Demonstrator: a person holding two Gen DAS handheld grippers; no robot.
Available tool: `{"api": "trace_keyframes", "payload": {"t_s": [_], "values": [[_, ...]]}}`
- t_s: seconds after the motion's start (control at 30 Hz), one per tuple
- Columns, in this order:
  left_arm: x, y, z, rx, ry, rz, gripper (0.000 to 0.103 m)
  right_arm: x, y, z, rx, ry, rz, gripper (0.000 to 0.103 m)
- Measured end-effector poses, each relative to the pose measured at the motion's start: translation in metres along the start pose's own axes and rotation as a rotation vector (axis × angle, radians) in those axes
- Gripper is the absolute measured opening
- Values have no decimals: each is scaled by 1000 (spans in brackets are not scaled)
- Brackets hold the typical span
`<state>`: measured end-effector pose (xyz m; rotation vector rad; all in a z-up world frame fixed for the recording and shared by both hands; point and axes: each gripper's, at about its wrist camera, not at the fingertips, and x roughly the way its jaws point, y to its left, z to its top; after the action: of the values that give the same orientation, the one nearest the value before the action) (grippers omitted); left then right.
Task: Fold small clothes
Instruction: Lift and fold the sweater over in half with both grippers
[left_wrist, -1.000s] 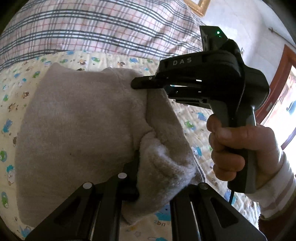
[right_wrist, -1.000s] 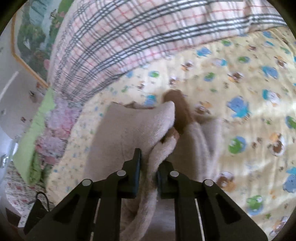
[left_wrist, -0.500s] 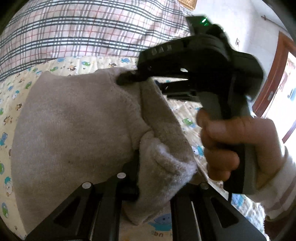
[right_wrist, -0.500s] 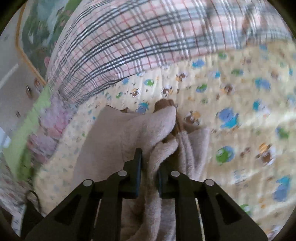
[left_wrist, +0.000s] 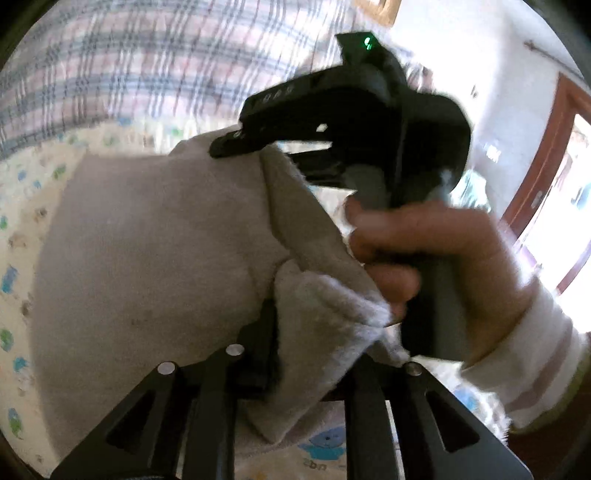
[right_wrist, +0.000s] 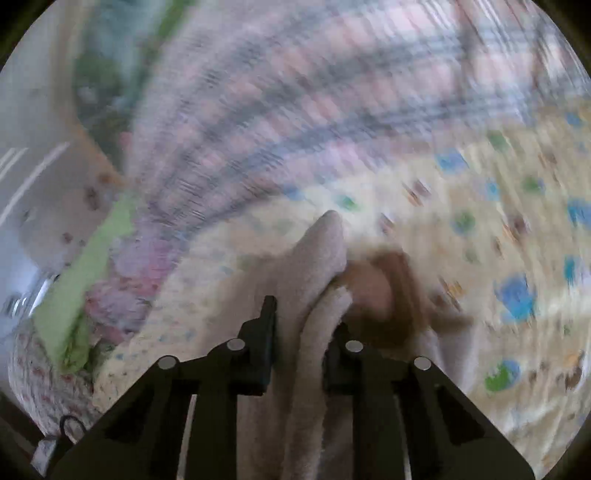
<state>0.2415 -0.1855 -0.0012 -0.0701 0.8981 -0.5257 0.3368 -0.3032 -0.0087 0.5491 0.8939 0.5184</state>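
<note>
Mid-fold: left gripper (left_wrist: 310, 354) and right gripper (right_wrist: 301, 332), jaws clenched on beige fleece garment (left_wrist: 147, 258), carry edge toward 12 o'clock; next, lay flat on cartoon-print sheet (right_wrist: 517, 229).

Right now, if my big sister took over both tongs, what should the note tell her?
Left tongs: shut on a bunched edge of the beige fleece garment.
Right tongs: shut on another edge of the same garment, held up over the cartoon-print sheet.
Done: both edges gripped and lifted; no finished fold visible.
Left: bring the held edges over, lay the garment flat, release. The right view is blurred.
</note>
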Motion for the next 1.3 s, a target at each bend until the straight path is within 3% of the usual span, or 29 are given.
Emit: {"api": "trace_keyframes", "payload": {"t_s": [0.07, 0.2, 0.27, 0.4, 0.67, 0.9, 0.97, 1.13, 1.3], "values": [[3, 1, -6, -1, 18, -9, 22, 0, -11, -5, 28, 15, -50, 31], [-14, 0, -11, 10, 13, -44, 59, -33, -18, -18, 45, -54, -120, 47], [-24, -1, -16, 30, 7, -46, 59, -52, -19, -25, 59, -85, -147, 47], [-54, 5, -34, 73, 2, -40, 61, -82, -8, -41, 50, -120, -112, 47], [-108, 71, -62, 14, -33, 98, 67, -103, 38, -94, -61, -81, -69, 47], [-103, 129, -70, -113, 22, 108, 67, -84, 41, -114, -115, -1, -141, 57], [-96, 129, -67, -91, 32, 83, 67, -81, 37, -115, -110, 8, -147, 57], [-72, 120, -63, -21, 100, 104, 66, -72, 36, -117, -129, 50, -173, 57], [-66, 117, -63, 30, 119, 147, 49, -60, 35, -114, -150, 88, -188, 57]]}}
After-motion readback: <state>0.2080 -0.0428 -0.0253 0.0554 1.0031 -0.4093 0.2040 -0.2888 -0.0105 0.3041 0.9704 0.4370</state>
